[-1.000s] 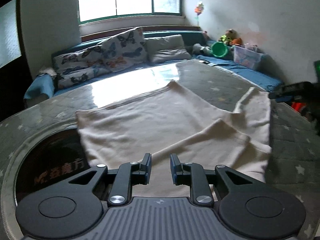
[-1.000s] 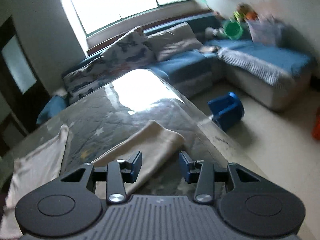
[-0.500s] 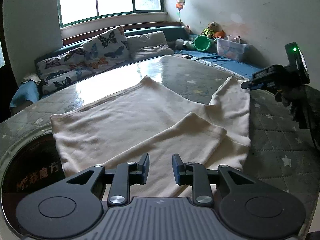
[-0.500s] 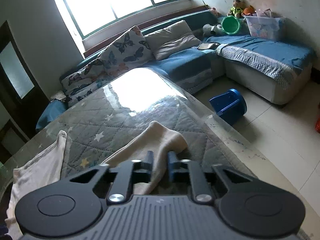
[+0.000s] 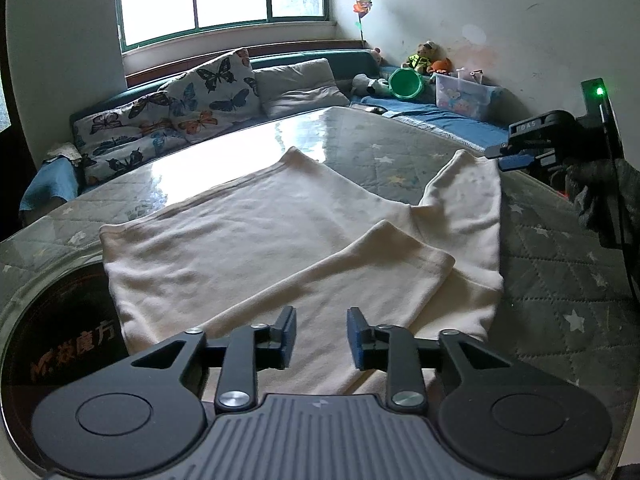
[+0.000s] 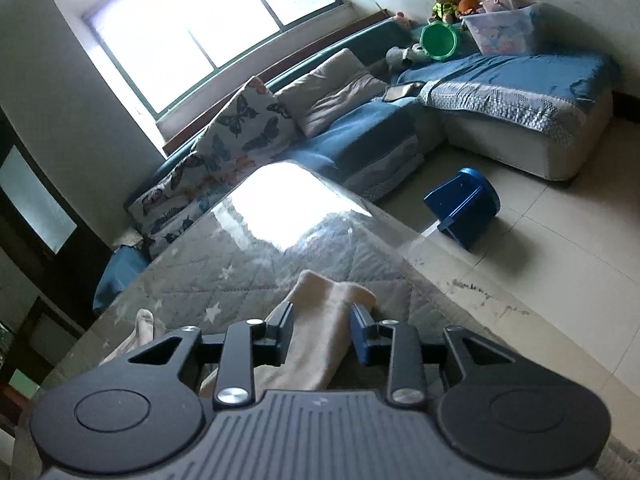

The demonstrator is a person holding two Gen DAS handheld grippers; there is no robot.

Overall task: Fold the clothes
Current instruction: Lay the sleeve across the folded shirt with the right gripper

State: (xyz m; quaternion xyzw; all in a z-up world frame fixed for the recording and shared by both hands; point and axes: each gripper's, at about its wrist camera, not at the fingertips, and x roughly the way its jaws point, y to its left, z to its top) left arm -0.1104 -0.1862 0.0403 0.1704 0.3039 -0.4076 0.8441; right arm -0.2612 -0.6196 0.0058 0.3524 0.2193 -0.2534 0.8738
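A cream long-sleeved top [image 5: 248, 232] lies spread flat on the glass-topped table [image 5: 400, 140]. One sleeve [image 5: 360, 272] is folded across its body. My left gripper [image 5: 322, 320] hovers over the near end of that sleeve, jaws opening, its pads clear of the cloth. The other sleeve [image 6: 324, 320] runs between the fingers of my right gripper [image 6: 322, 316], cuff pointing away. Those jaws are opening too, and the pads do not pinch the cloth. In the left wrist view the right gripper [image 5: 498, 159] sits by the far sleeve [image 5: 472, 192], held by a gloved hand [image 5: 600, 196].
The table's right edge [image 6: 420, 248] drops to a tiled floor with a blue stool [image 6: 464, 206]. A blue sofa with butterfly cushions [image 5: 208, 92], a green bucket [image 5: 406, 84] and a plastic box [image 5: 460, 96] runs behind. A dark round emblem [image 5: 60, 340] marks the near-left corner.
The left jaws have spread wider over the folded sleeve. The right jaws closed on the other sleeve half a second ago and now stand apart again, and the right view has rolled.
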